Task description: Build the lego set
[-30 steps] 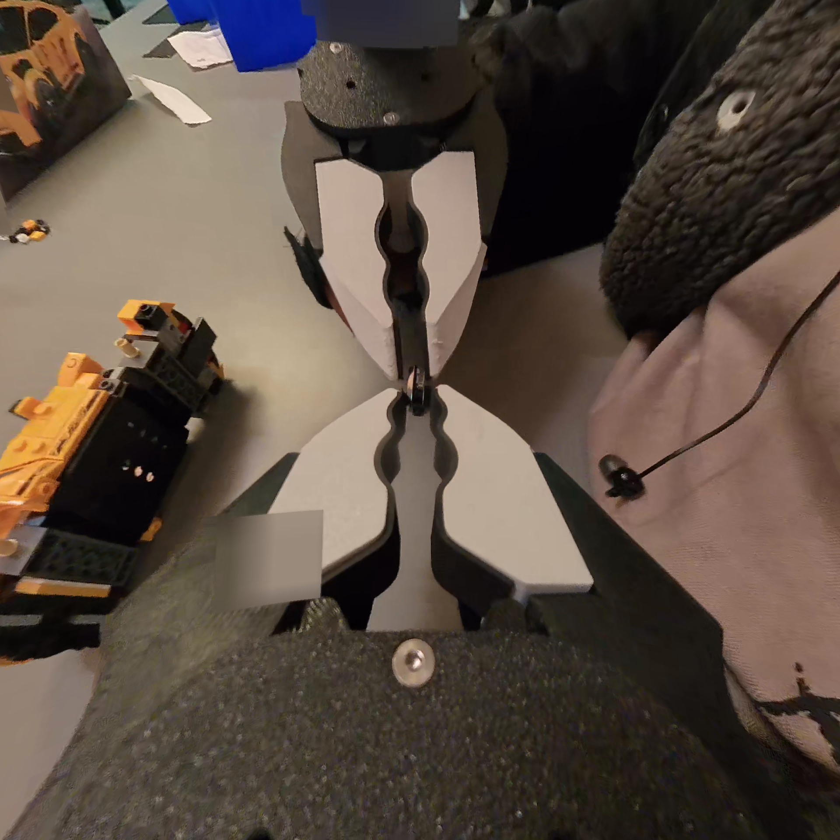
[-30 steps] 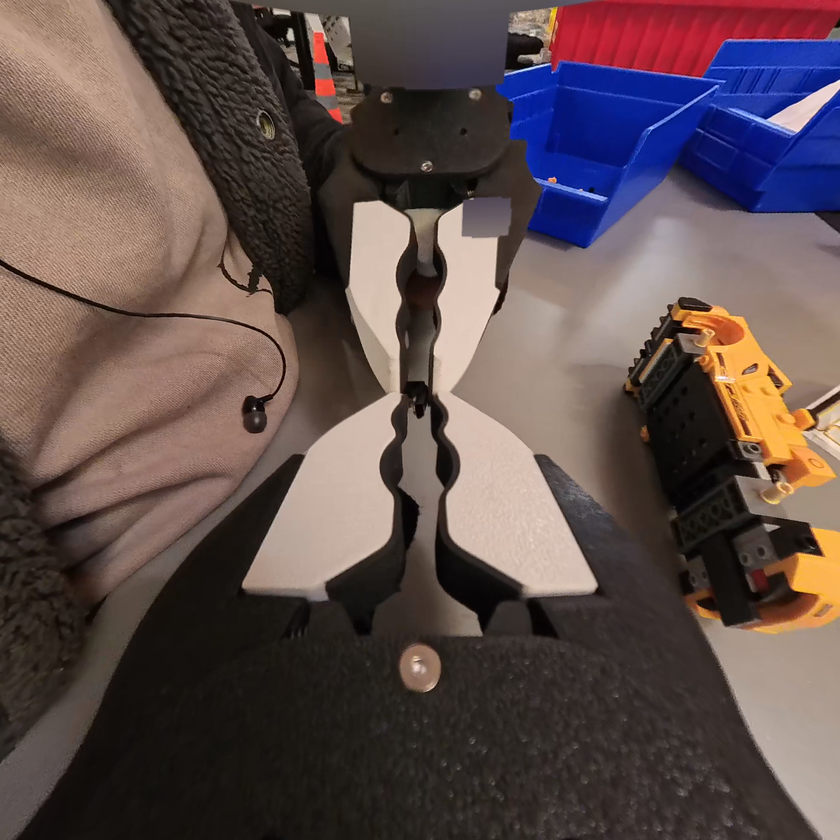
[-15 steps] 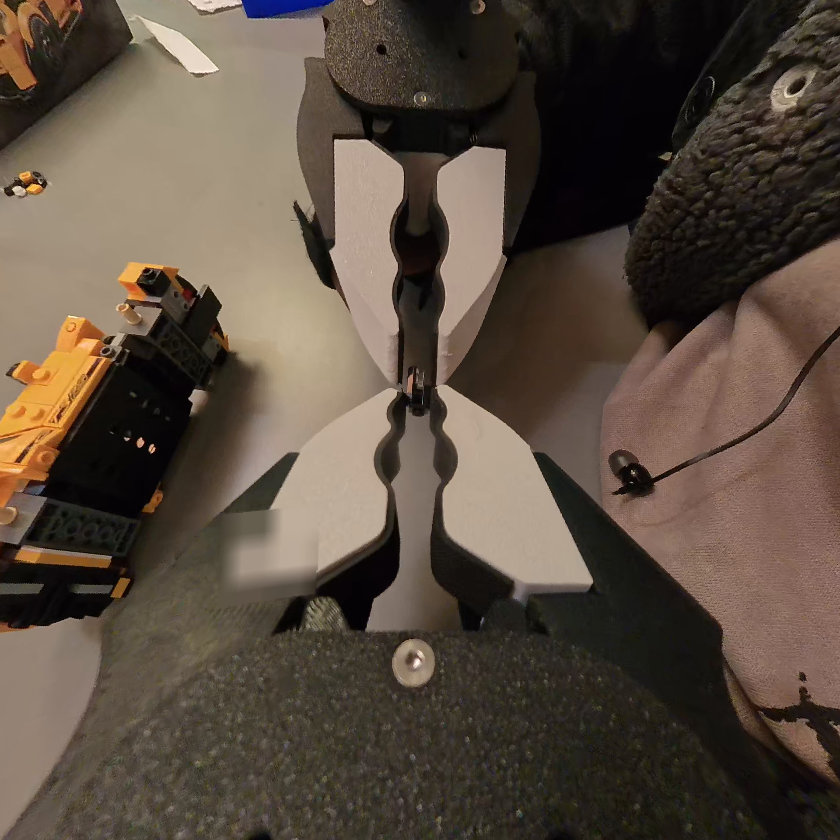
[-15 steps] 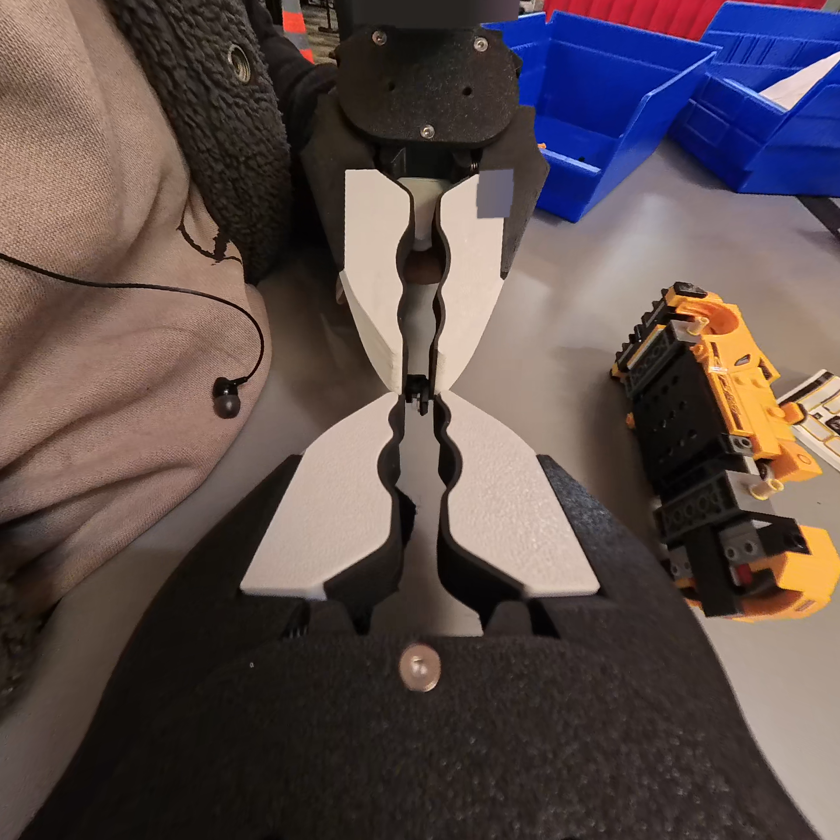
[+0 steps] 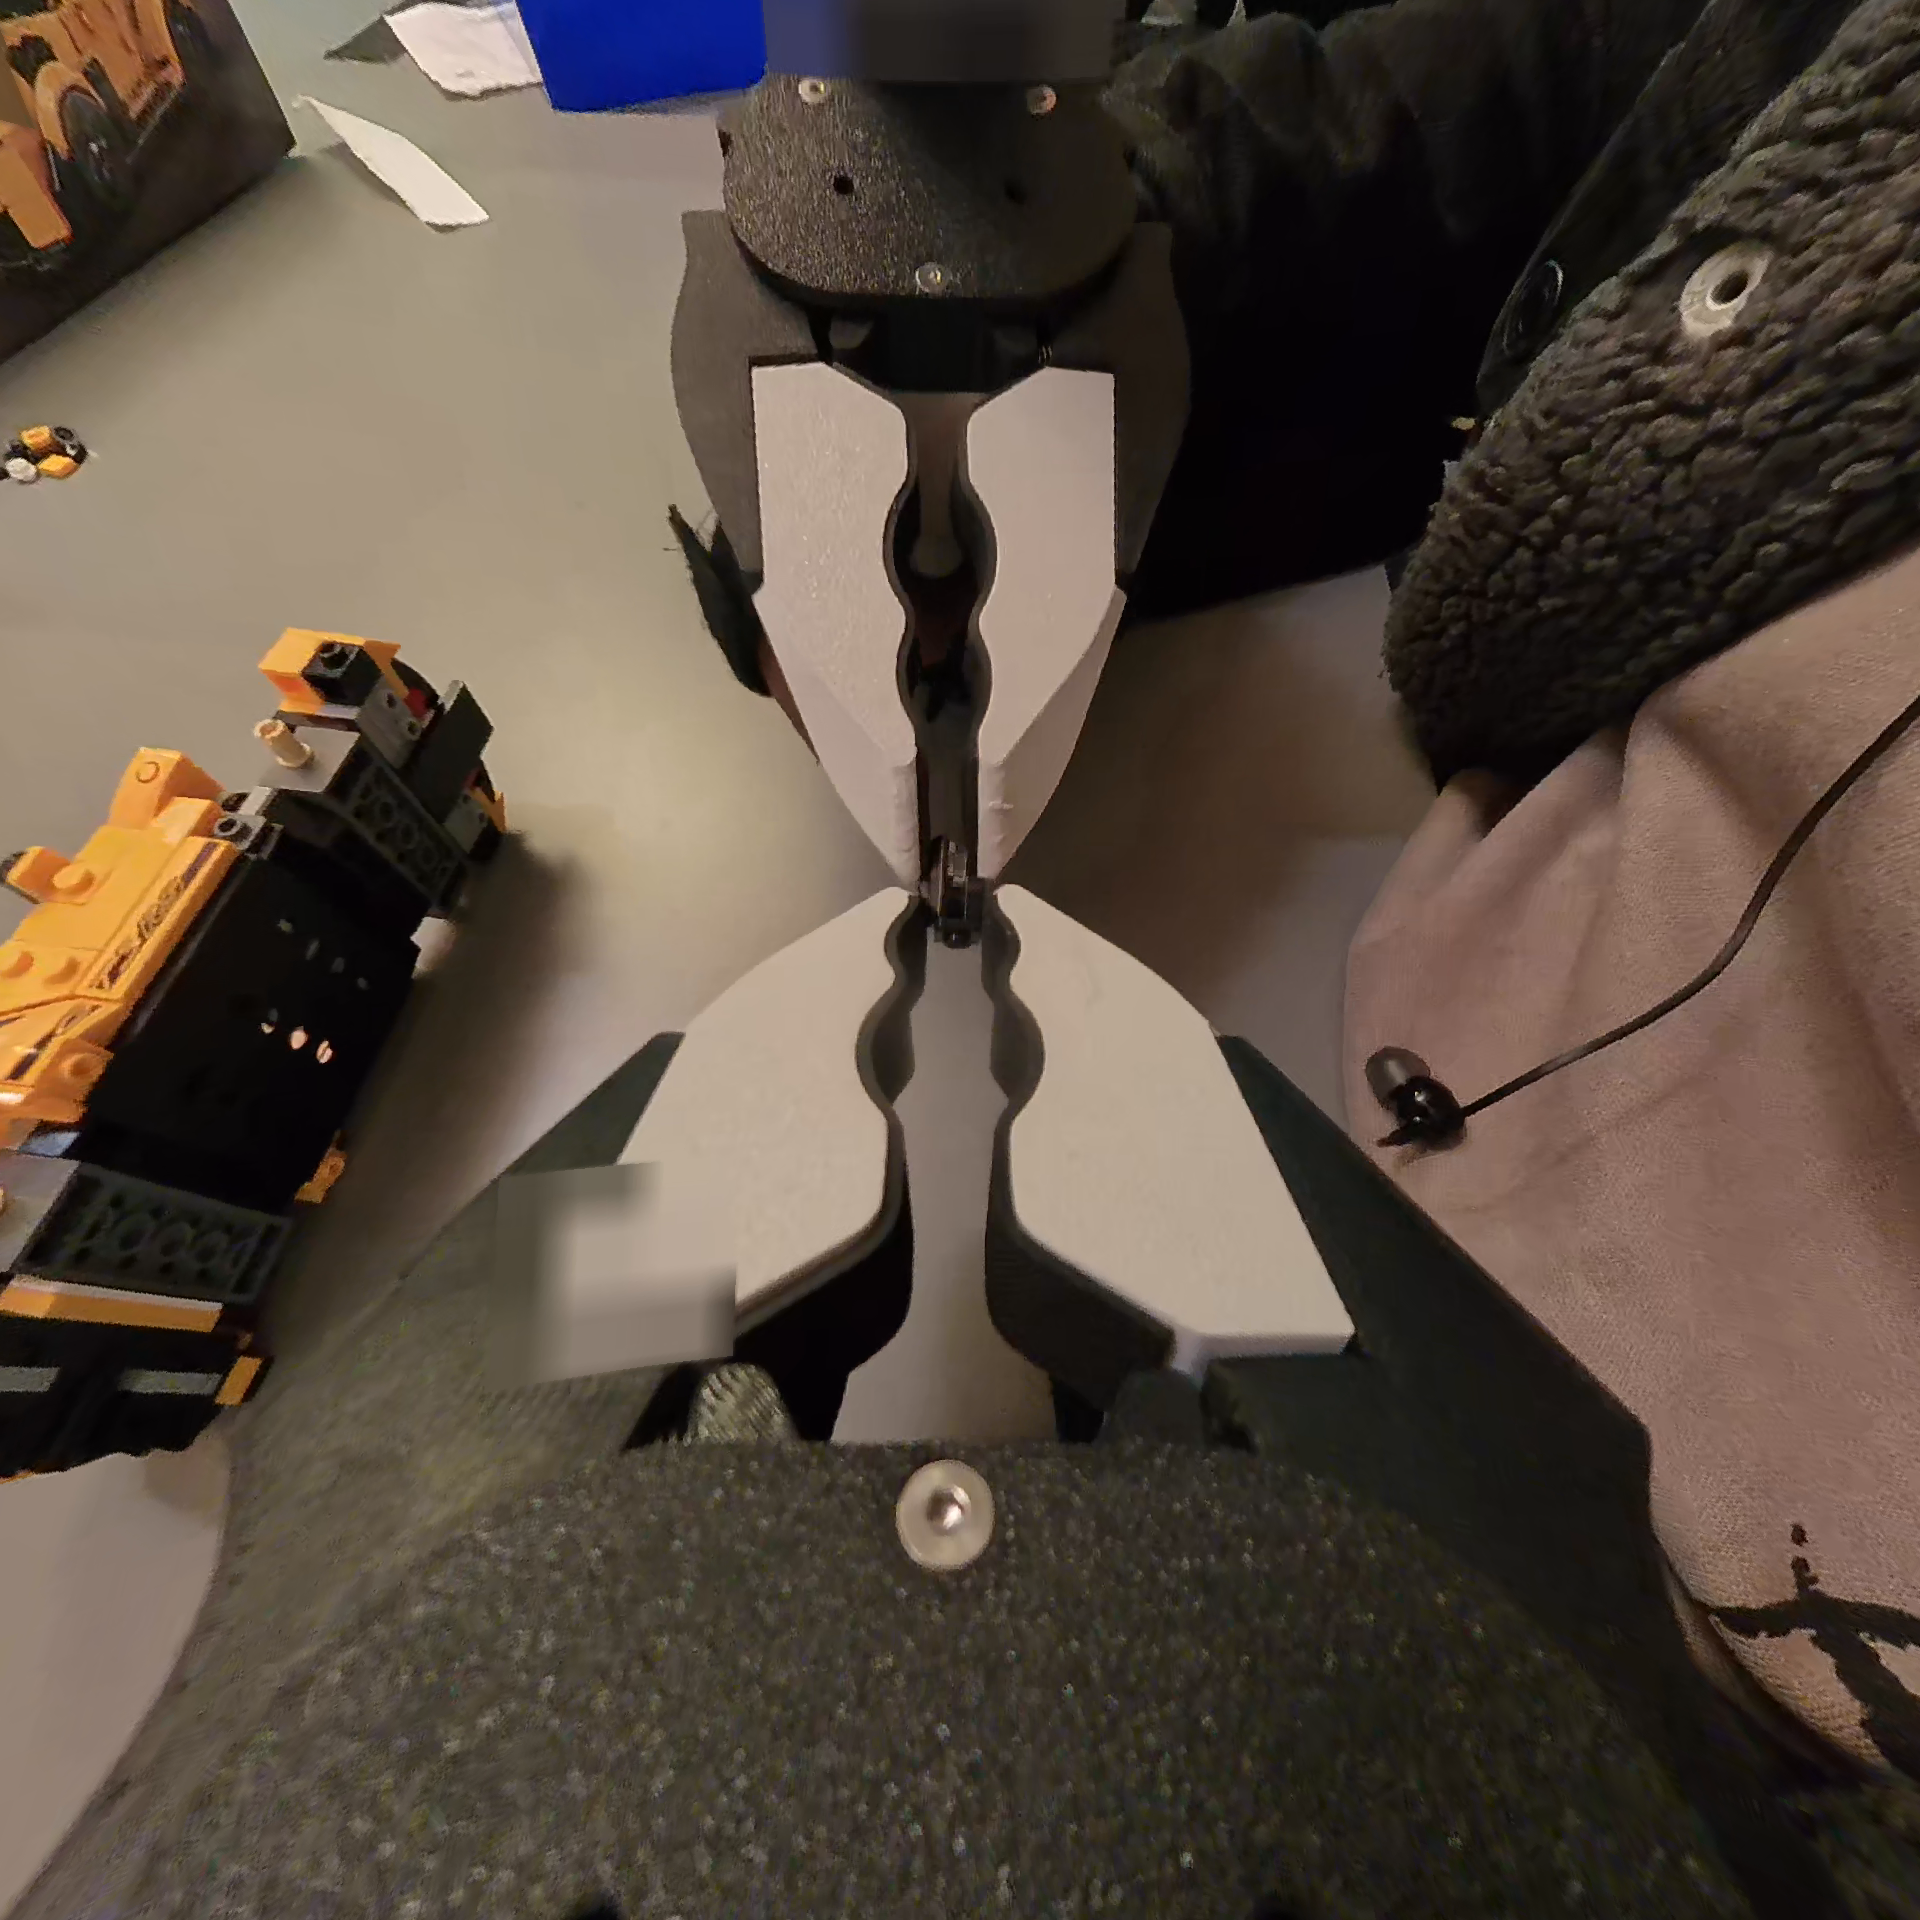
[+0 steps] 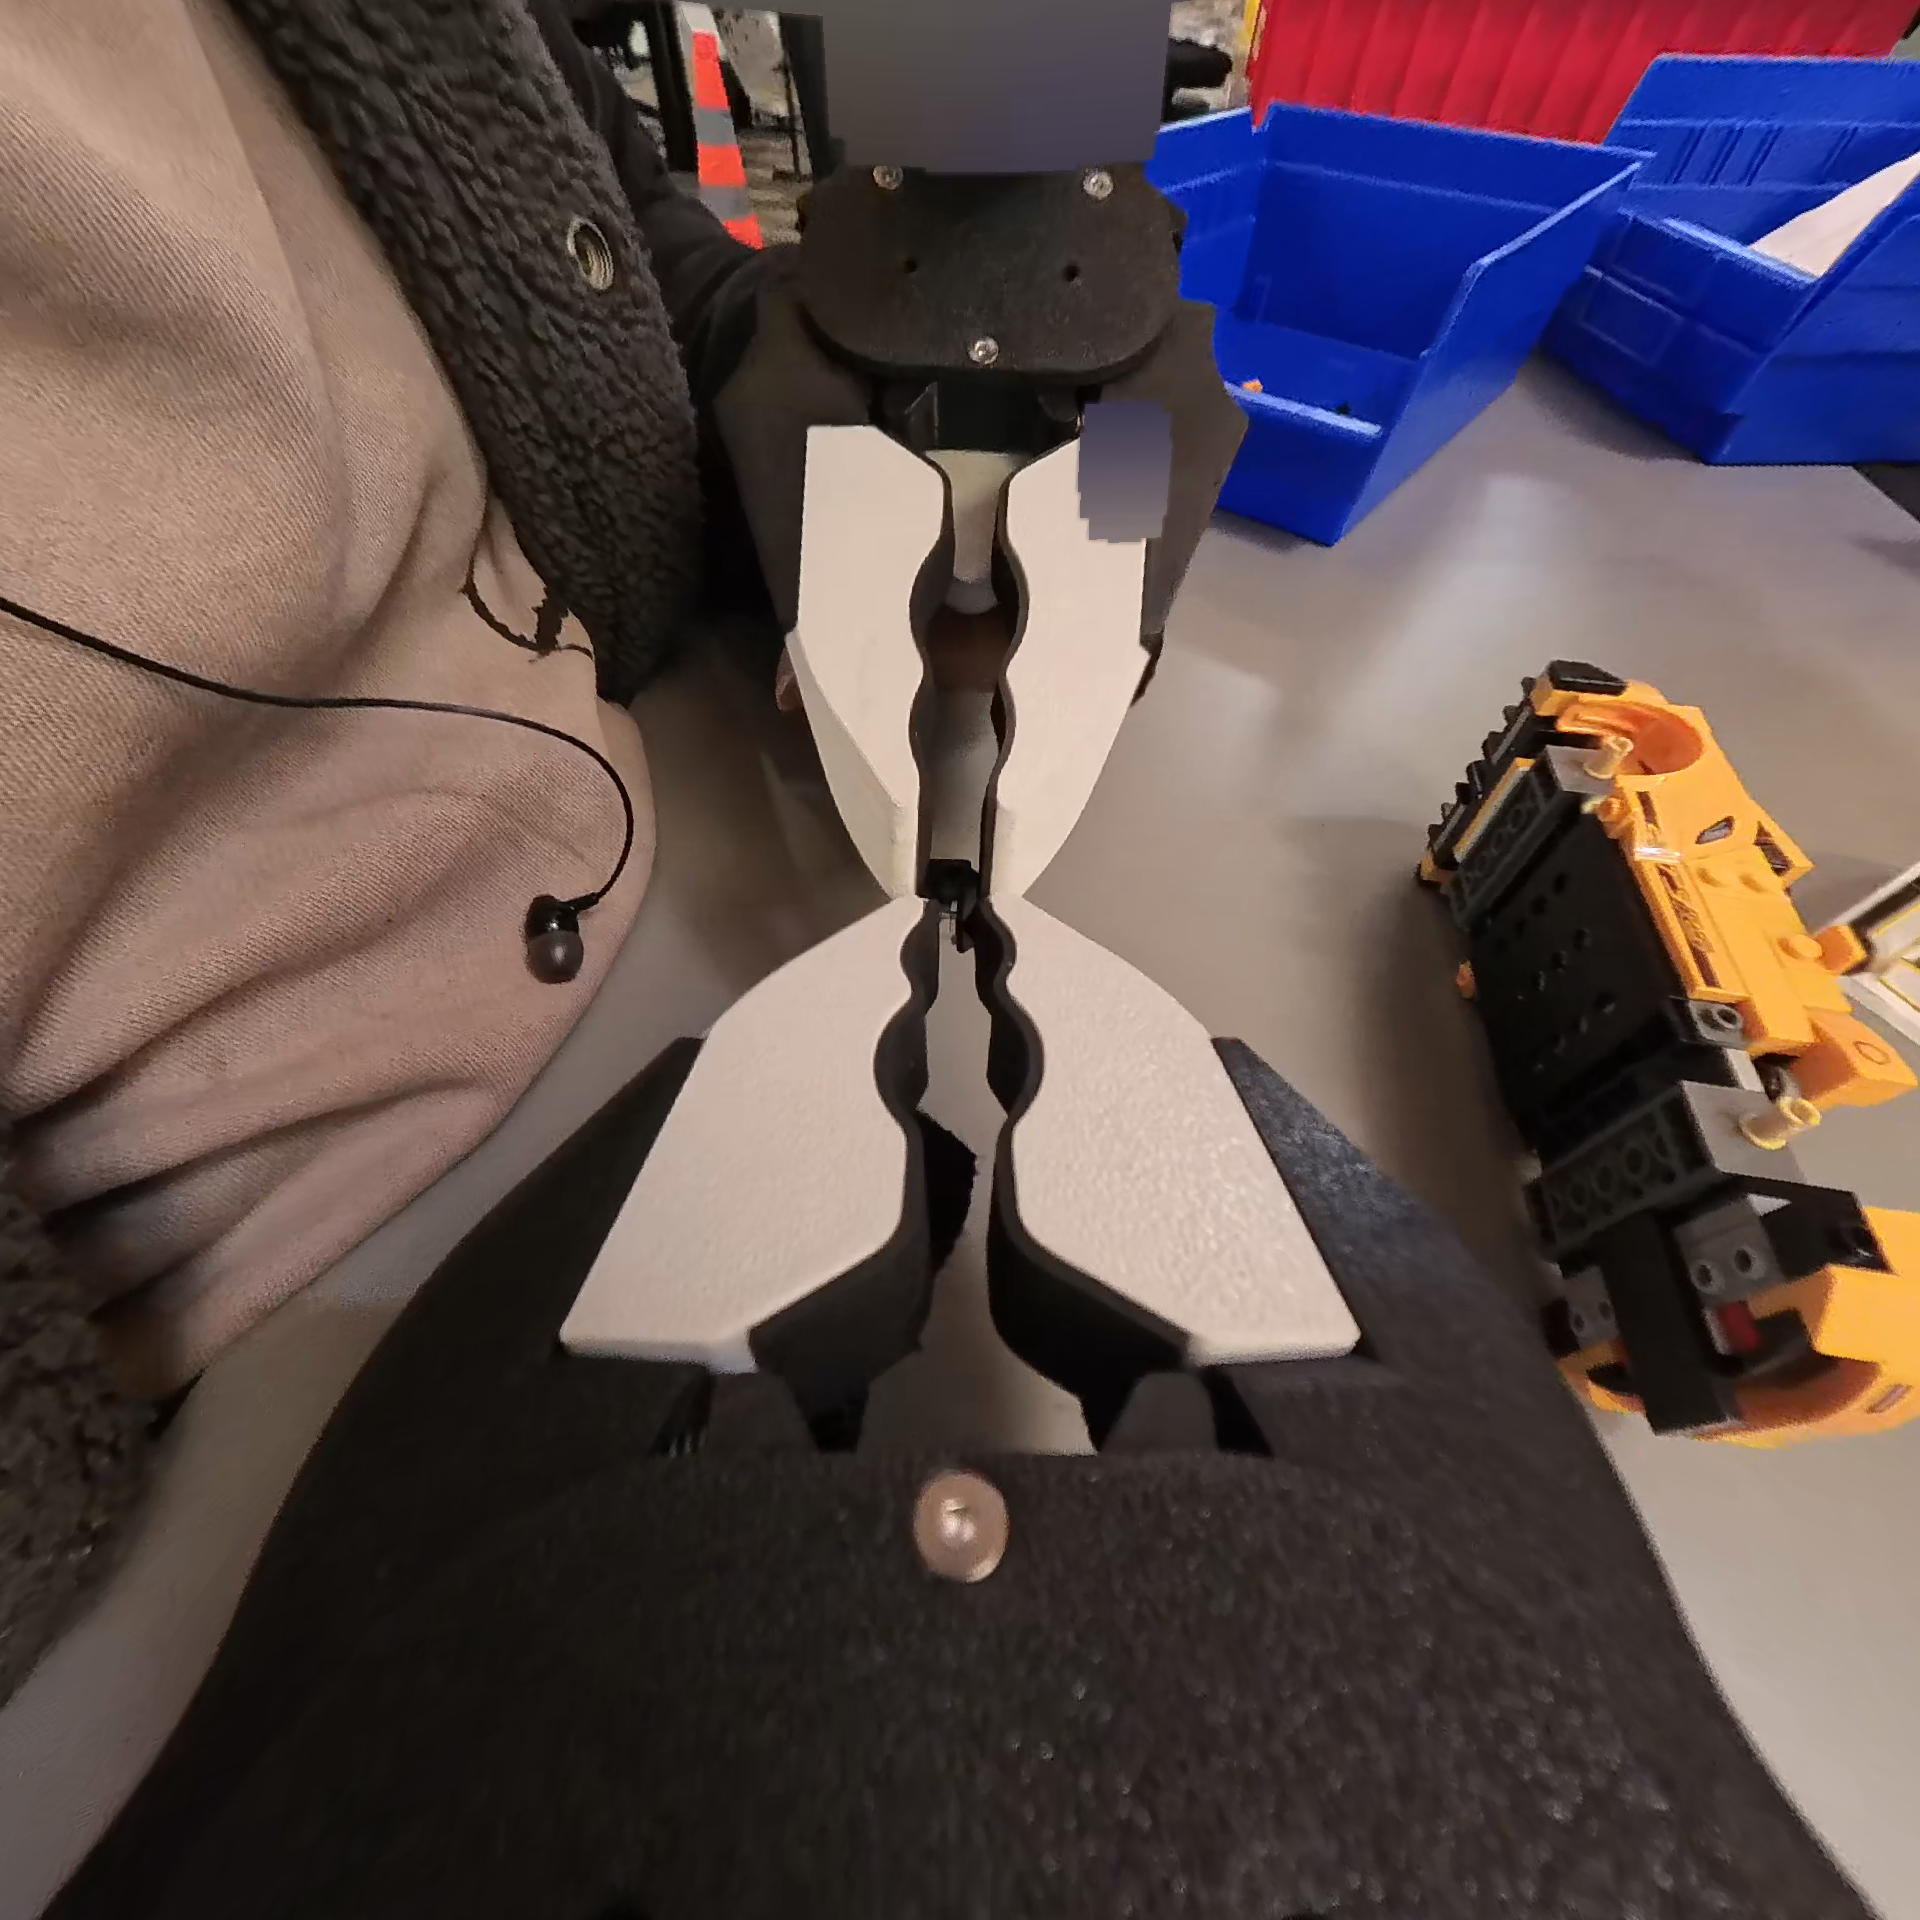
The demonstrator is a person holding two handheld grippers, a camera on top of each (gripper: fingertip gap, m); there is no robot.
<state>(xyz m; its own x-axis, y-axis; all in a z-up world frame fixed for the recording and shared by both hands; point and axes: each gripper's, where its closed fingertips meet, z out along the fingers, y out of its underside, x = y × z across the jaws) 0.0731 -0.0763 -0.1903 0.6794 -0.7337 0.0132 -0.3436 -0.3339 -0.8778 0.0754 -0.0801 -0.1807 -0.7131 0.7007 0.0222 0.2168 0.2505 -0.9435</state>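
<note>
My left gripper (image 5: 951, 920) and right gripper (image 6: 951, 923) meet tip to tip above the grey table, close to the person's body. Both are shut on a small black lego piece (image 5: 951, 896) pinched between the four tips; it also shows in the right wrist view (image 6: 951, 894). Whether it is one piece or two joined I cannot tell. The right gripper (image 5: 951, 857) faces me in the left wrist view, and the left gripper (image 6: 951, 873) faces me in the right wrist view. The partly built orange and black lego car (image 5: 208, 1039) lies on the table (image 5: 468, 520) to the side (image 6: 1662, 1039).
The person's beige sweater and dark fleece jacket (image 5: 1662, 1039) are close by, with an earbud on a cable (image 6: 551, 951). Blue bins (image 6: 1403, 312) stand at the back. The lego box (image 5: 104, 135), paper scraps (image 5: 405, 177) and small loose pieces (image 5: 42, 452) lie farther off. Left and right tips are no more than a few centimetres apart.
Both grippers stay shut and tip to tip on the small piece. The pair has shifted and tilted slightly, so the car and bins sit a little differently in view.
</note>
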